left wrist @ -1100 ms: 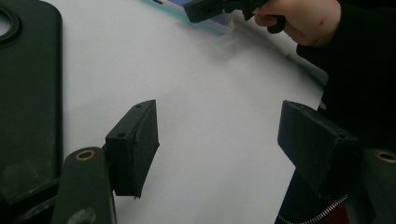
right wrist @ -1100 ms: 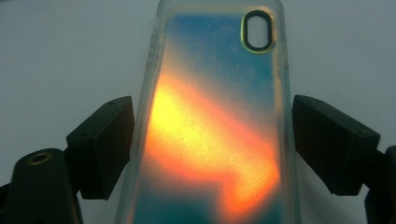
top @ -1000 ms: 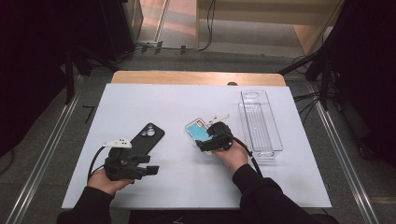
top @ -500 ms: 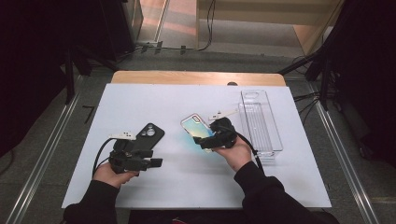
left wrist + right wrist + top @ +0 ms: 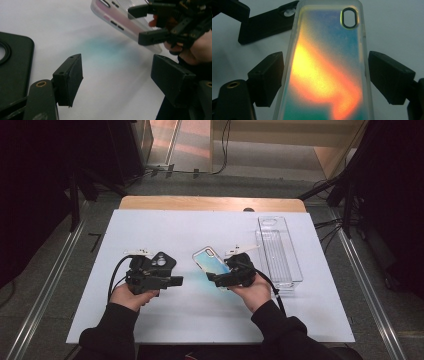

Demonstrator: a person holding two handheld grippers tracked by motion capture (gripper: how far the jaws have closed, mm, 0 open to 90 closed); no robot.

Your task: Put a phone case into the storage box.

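I have the iridescent phone case [image 5: 212, 266] clamped across its width in my right gripper [image 5: 220, 279], and it is up off the table [image 5: 210, 320]. In the right gripper view the case [image 5: 327, 70] runs straight out from between the jaws, camera cutout at the far end, with both pads pressing on its clear side edges. So I judge the pickup of this case done.

My left gripper [image 5: 176, 281] carries nothing. Its jaws have just opened a little further and stand wide, with only bare table between them in the left gripper view. The black phone case [image 5: 161, 261] lies flat on the table just behind and beside those jaws; in the left gripper view its corner [image 5: 12, 65] sits to the outside of the left-hand jaw, not between the two.

From the left gripper view, the lifted case [image 5: 125, 22] hangs ahead of my open jaws, tilted, with the right gripper [image 5: 147, 23] on it.

What is left, as I read it: bring the two grippers together or carry the lifted case on, perhaps to the clear tray [image 5: 280, 247], which stands well to the far side of my right jaws. The black case is not yet gripped.
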